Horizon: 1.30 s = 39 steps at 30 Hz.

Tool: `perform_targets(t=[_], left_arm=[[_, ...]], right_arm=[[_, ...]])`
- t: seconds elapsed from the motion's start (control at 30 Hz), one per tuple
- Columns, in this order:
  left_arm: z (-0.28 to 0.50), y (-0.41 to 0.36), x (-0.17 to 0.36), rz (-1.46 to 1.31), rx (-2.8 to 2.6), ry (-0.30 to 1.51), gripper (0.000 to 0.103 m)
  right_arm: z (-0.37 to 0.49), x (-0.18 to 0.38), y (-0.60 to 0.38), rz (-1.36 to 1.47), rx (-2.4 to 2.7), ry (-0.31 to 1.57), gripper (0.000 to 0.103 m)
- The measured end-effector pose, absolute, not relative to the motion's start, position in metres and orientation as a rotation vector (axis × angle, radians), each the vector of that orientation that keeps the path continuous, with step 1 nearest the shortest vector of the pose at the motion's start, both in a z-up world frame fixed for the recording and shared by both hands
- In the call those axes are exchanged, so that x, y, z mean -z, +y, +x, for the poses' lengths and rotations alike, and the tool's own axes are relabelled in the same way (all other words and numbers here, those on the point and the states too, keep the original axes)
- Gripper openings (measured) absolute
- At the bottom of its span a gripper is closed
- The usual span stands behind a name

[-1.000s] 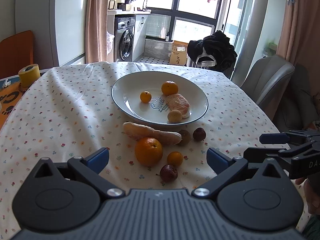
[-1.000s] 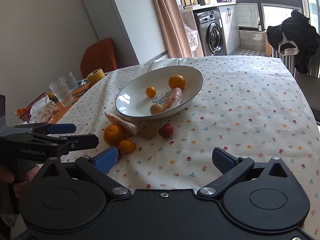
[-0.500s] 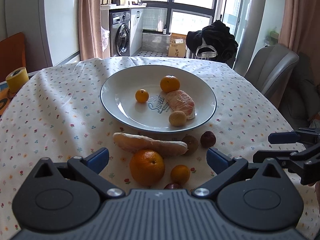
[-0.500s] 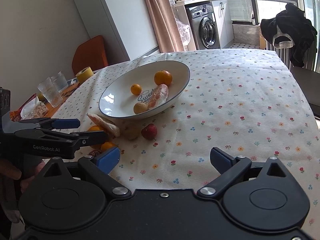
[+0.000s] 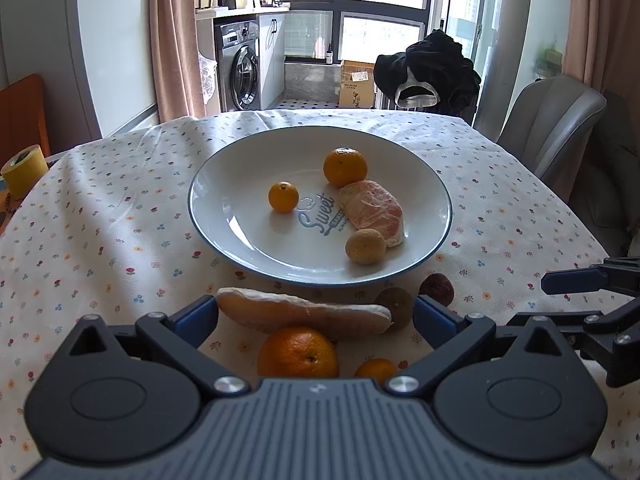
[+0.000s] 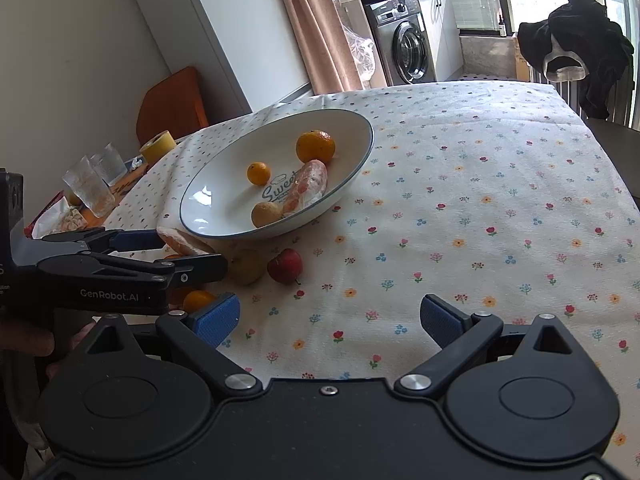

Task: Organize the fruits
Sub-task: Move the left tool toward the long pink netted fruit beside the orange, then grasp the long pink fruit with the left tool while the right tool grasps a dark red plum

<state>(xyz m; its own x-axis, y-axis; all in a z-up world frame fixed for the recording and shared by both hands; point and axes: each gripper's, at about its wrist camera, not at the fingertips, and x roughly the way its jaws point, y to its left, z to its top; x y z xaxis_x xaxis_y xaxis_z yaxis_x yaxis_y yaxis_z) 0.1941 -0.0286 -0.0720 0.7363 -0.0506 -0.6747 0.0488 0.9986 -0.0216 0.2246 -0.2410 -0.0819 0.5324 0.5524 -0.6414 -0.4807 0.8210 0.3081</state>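
Tape roll [image 5: 22, 170], yellow, stands at the far left edge of the table, well apart from the fruit; two clear glasses [image 6: 94, 184] stand near it in the right wrist view. Left gripper [image 5: 316, 316] hangs low over the floral tablecloth [image 5: 100, 220], jaws spread wide and empty. Between its blue pads lie a wrapped long fruit piece [image 5: 304, 314], a large orange [image 5: 298, 354] just behind it and a small orange [image 5: 376, 370]; the gripper body hides their near sides. White plate [image 5: 224, 240] with a blue rim sits beyond them, holding a small orange [image 5: 283, 197], a larger orange [image 5: 345, 167], a wrapped pink piece [image 5: 372, 212] and a tan round fruit [image 5: 365, 246] touching that piece. A brown fruit [image 5: 394, 306] and a dark red fruit [image 5: 437, 289] rest on the cloth just off the plate's near right rim. Right gripper [image 6: 330, 318] hovers over bare cloth to the right, jaws apart and empty. A grey chair [image 5: 552, 120] stands at the table's far right.
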Motion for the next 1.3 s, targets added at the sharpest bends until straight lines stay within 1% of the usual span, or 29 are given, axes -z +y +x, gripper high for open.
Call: perform_targets(t=[0.13, 0.23, 0.27, 0.33, 0.63, 0.67, 0.73, 0.77, 0.83, 0.97, 1.0, 1.03, 1.1, 1.3], left_arm=[[0.194, -0.028, 0.073, 0.010, 0.044, 0.734, 0.099], [0.194, -0.028, 0.073, 0.022, 0.045, 0.721, 0.095], [0.194, -0.028, 0.073, 0.024, 0.041, 0.717, 0.091], [0.193, -0.026, 0.073, 0.019, 0.043, 0.712, 0.090], [0.182, -0.018, 0.068, -0.009, 0.033, 0.688, 0.089], [0.181, -0.016, 0.066, -0.009, 0.022, 0.683, 0.089], [0.179, -0.012, 0.063, -0.023, 0.004, 0.667, 0.089], [0.178, -0.009, 0.061, -0.037, -0.004, 0.662, 0.089], [0.175, -0.007, 0.058, -0.051, -0.015, 0.656, 0.089], [0.167, -0.004, 0.050, -0.062, -0.037, 0.630, 0.089], [0.166, -0.004, 0.048, -0.064, -0.038, 0.625, 0.089], [0.164, -0.004, 0.046, -0.065, -0.039, 0.617, 0.089], [0.162, -0.004, 0.043, -0.064, -0.037, 0.606, 0.089], [0.157, -0.004, 0.041, -0.068, -0.036, 0.597, 0.089]], right_arm=[[0.228, 0.081, -0.235, 0.093, -0.629, 0.795, 0.096], [0.230, 0.081, -0.230, 0.086, -0.639, 0.793, 0.093], [0.231, 0.082, -0.228, 0.084, -0.641, 0.794, 0.092], [0.233, 0.082, -0.224, 0.081, -0.646, 0.797, 0.090], [0.239, 0.082, -0.205, 0.057, -0.675, 0.781, 0.087], [0.240, 0.082, -0.202, 0.058, -0.681, 0.780, 0.084], [0.243, 0.083, -0.200, 0.051, -0.687, 0.787, 0.076], [0.244, 0.083, -0.198, 0.039, -0.689, 0.786, 0.074], [0.246, 0.084, -0.196, 0.029, -0.701, 0.789, 0.067], [0.248, 0.087, -0.194, 0.008, -0.710, 0.792, 0.055], [0.248, 0.087, -0.194, 0.004, -0.711, 0.786, 0.048], [0.248, 0.087, -0.194, 0.001, -0.711, 0.786, 0.036], [0.249, 0.088, -0.194, -0.006, -0.710, 0.790, 0.024], [0.242, 0.082, -0.195, -0.012, -0.722, 0.766, 0.022]])
